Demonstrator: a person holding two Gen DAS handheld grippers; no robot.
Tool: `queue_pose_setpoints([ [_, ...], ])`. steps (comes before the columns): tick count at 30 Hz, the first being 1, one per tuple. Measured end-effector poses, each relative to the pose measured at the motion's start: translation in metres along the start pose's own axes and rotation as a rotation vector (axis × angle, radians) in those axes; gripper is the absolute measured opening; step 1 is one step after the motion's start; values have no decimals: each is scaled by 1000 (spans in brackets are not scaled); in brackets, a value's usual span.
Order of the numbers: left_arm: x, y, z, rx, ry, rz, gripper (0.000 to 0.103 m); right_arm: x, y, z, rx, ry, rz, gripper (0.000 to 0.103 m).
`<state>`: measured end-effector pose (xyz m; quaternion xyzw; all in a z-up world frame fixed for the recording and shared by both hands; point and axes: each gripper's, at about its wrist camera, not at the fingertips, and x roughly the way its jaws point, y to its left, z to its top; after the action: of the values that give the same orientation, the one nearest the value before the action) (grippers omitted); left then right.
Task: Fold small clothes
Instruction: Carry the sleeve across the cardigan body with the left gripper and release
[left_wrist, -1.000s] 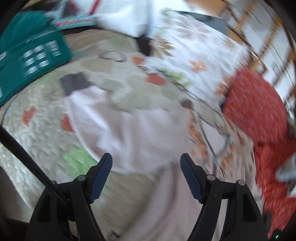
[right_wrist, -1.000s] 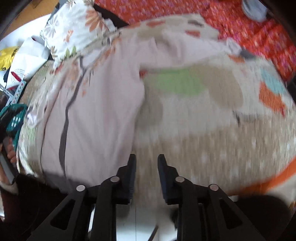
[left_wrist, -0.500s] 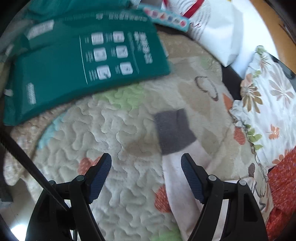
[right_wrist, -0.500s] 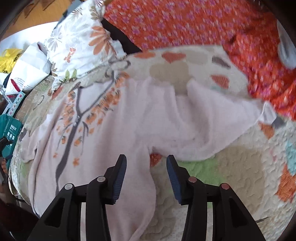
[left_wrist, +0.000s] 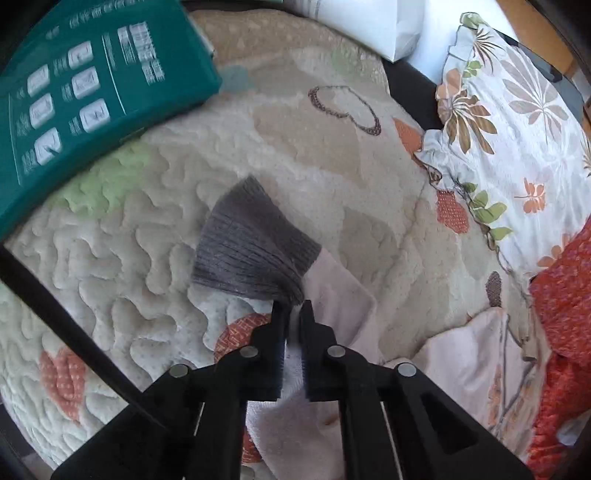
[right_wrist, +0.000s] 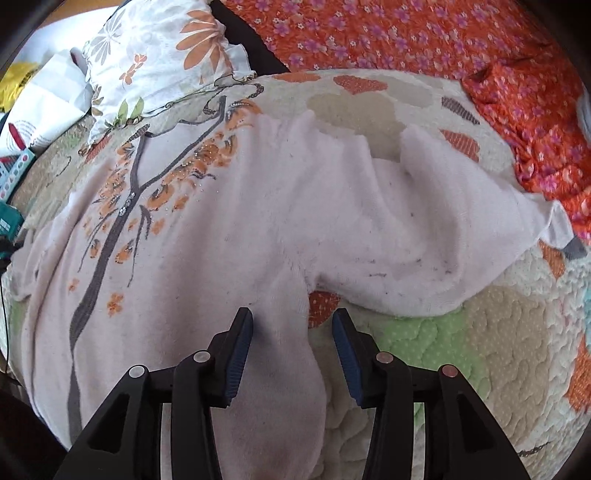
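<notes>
A pale pink sweater (right_wrist: 229, 221) with a grey and orange tree print lies spread on a quilted bedspread (right_wrist: 498, 332). One sleeve (right_wrist: 443, 229) stretches to the right and ends in a grey cuff (right_wrist: 574, 251). My right gripper (right_wrist: 292, 321) is open and straddles the sweater's side edge below the armpit. In the left wrist view my left gripper (left_wrist: 293, 310) is shut on the other pink sleeve (left_wrist: 340, 295), just behind its grey ribbed cuff (left_wrist: 251, 247).
A green box (left_wrist: 74, 99) lies at the left of the quilt (left_wrist: 110, 258). A floral pillow (left_wrist: 517, 122) and a white bag (left_wrist: 369, 22) lie behind. An orange flowered blanket (right_wrist: 406, 40) borders the far right side.
My left gripper moved to the grey cuff and shut on the sleeve behind it. My right gripper opened wider and came lower over the sweater's side edge.
</notes>
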<state>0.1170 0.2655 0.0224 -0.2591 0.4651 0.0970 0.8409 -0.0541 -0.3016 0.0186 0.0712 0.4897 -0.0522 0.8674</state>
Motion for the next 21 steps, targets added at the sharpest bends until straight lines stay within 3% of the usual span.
queue_pose_setpoints([
  [3,-33,8,13,-38,-129,36,7,0,2,-1,-14,-10,-14,49],
  [7,-96,34,32,-93,-444,310,7,-4,1,-2,-19,-33,-34,49],
  [10,-110,47,35,-111,-526,413,7,-5,-3,-2,-1,-40,-26,49],
  [13,-111,53,34,-130,-509,376,7,-4,0,-2,-8,-40,-31,49],
  [16,-113,31,33,-88,-520,322,7,-5,8,-3,-39,-48,-41,49],
  [21,-125,-28,15,25,-507,90,7,-21,18,-2,-61,-96,-26,49],
])
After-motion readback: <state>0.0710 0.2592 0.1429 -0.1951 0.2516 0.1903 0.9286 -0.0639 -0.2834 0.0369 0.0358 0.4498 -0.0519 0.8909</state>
